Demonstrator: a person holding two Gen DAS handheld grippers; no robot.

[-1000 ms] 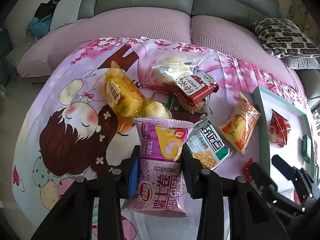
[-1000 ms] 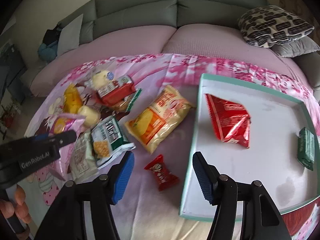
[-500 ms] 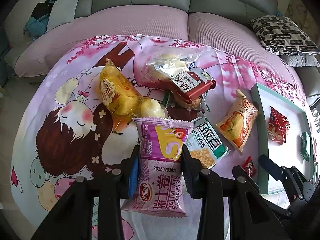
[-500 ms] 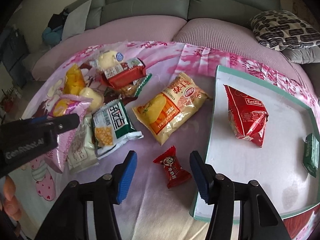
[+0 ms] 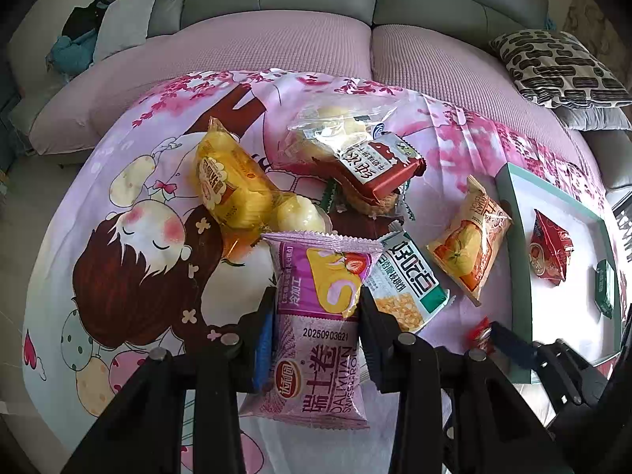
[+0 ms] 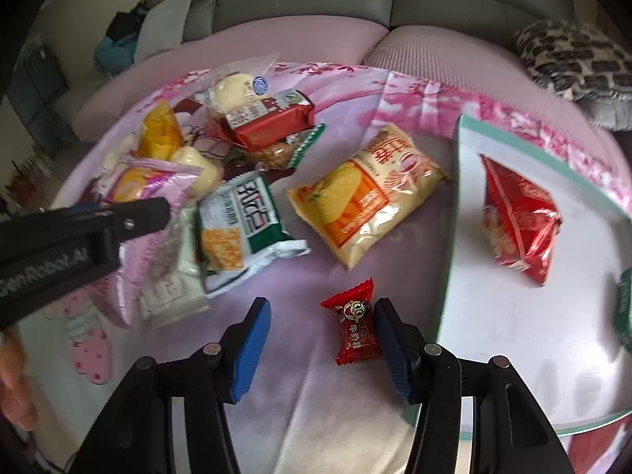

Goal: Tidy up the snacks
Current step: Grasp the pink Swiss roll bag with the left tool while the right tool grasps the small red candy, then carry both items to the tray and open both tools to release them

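Observation:
My left gripper (image 5: 316, 296) is shut on a pink Swiss-roll packet (image 5: 320, 347), held just above the cartoon-print cloth. My right gripper (image 6: 322, 308) is open and tilted down over a small red candy (image 6: 353, 324), which lies on the cloth between the blue pads, close to the right pad. A white tray with a teal rim (image 6: 513, 335) sits just to the right of the candy and holds a red snack bag (image 6: 517, 221) and a small green packet (image 6: 626, 308). In the left wrist view the right gripper (image 5: 505, 339) shows at the lower right, beside the tray's rim (image 5: 513, 213).
Loose snacks lie on the cloth: an orange-yellow bag (image 6: 363, 193), a green-and-white cracker packet (image 6: 241, 225), a red wafer packet (image 6: 272, 126), a clear bun bag (image 5: 335, 126) and a yellow cake bag (image 5: 229, 185). A grey sofa with a patterned cushion (image 5: 561, 67) stands behind.
My right gripper has sunk toward the red candy and its jaws have narrowed, so the candy now sits between the pads. The left gripper has kept still with its packet.

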